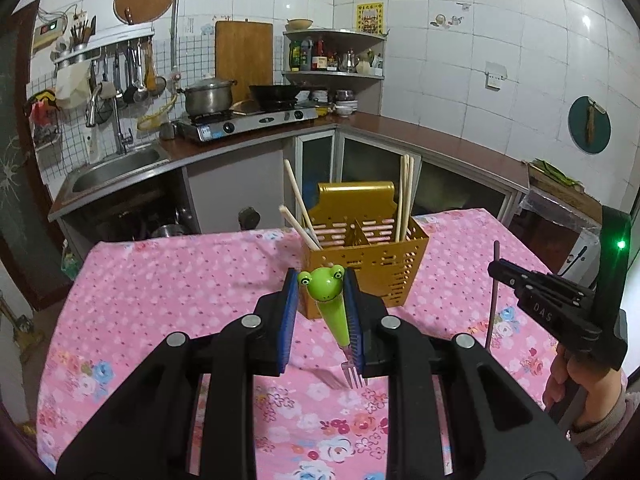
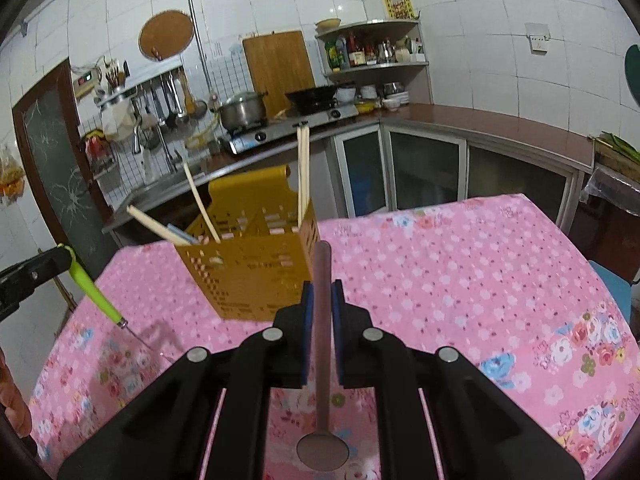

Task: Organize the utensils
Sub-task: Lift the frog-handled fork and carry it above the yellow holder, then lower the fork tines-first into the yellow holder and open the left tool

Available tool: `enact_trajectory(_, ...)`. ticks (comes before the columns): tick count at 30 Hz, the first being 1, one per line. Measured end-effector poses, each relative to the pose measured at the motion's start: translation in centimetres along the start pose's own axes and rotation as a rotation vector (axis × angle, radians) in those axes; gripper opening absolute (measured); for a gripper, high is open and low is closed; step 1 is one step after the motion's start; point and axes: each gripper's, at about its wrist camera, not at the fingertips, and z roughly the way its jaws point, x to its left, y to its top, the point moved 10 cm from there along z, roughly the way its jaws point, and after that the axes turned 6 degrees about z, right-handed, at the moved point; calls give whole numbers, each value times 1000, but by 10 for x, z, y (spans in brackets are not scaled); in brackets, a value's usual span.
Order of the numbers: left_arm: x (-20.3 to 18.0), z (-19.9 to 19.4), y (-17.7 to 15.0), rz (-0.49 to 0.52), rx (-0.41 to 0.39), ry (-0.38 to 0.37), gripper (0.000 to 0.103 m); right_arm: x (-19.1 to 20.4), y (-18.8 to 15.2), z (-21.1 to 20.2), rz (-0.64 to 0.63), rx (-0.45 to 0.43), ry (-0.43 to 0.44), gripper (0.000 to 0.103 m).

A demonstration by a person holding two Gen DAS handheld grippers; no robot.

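My left gripper [image 1: 321,280] is shut on a green frog-handled fork [image 1: 330,300], frog head up and tines hanging down above the pink cloth. My right gripper [image 2: 321,290] is shut on a brown wooden spoon [image 2: 322,320], handle up, bowl low near the camera. A gold perforated utensil holder [image 1: 384,264] stands on the table just beyond both grippers, with several pale chopsticks [image 1: 404,196] leaning in its compartments. In the left wrist view the right gripper [image 1: 496,270] appears at the right with the spoon handle. In the right wrist view the fork [image 2: 96,292] shows at the left.
The table wears a pink flowered cloth [image 1: 160,288]. Behind it runs a kitchen counter with a sink [image 1: 116,168], a gas stove [image 1: 248,122] with a pot and a wok, and low cabinets. A person's hand [image 1: 576,392] grips the right tool.
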Motion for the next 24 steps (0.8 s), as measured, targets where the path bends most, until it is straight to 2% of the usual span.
enact_trajectory(10,9,-20,43,46,-56,45,22,19,65,-7,-9,-166,39,9)
enact_trajectory(16,8,-32,90,103,-126,83,22,34,107,-1,-15,-243,64,9)
enact_trajectory(20,6,-22,124,138,-170,116,22,50,136,3,-38,-314,84,9)
enact_trajectory(24,-2,0,144,182,-196,132,22,65,157,13,-60,-370,106,9)
